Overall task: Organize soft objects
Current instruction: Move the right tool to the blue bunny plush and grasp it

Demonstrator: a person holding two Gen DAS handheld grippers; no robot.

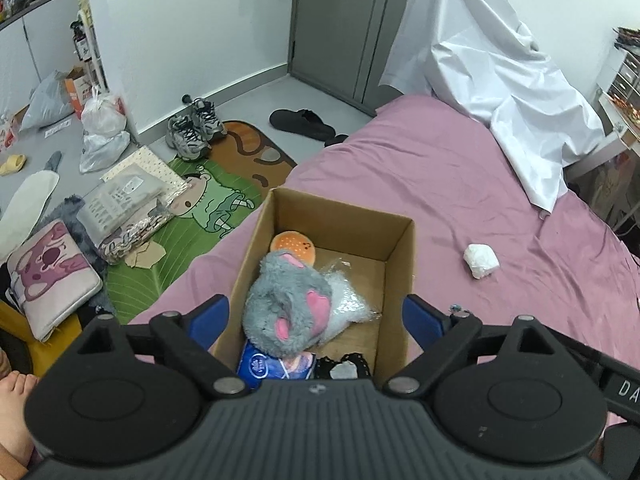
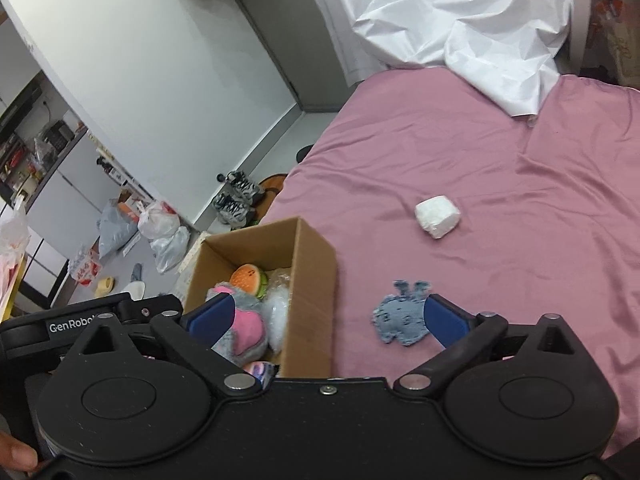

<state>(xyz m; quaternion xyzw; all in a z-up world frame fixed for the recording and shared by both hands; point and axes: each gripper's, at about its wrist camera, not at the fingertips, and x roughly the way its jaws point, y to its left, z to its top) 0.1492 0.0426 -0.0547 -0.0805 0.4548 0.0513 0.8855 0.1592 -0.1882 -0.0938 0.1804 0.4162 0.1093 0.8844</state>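
Both tongs, left tongs [image 1: 316,320] and right tongs [image 2: 328,316], are gaping empty over the box [image 1: 400,248]; the blue patch [image 2: 400,314] likely needs grabbing next.

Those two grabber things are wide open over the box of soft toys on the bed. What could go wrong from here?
1. The cardboard box sits near the edge of the pink bed; a nudge from the open left gripper might tip it toward the floor.
2. The grey plush is piled high on other items, so it may roll out.
3. The flat blue patch beside the open right gripper lies flush on the sheet, so pinching it may snag fabric.
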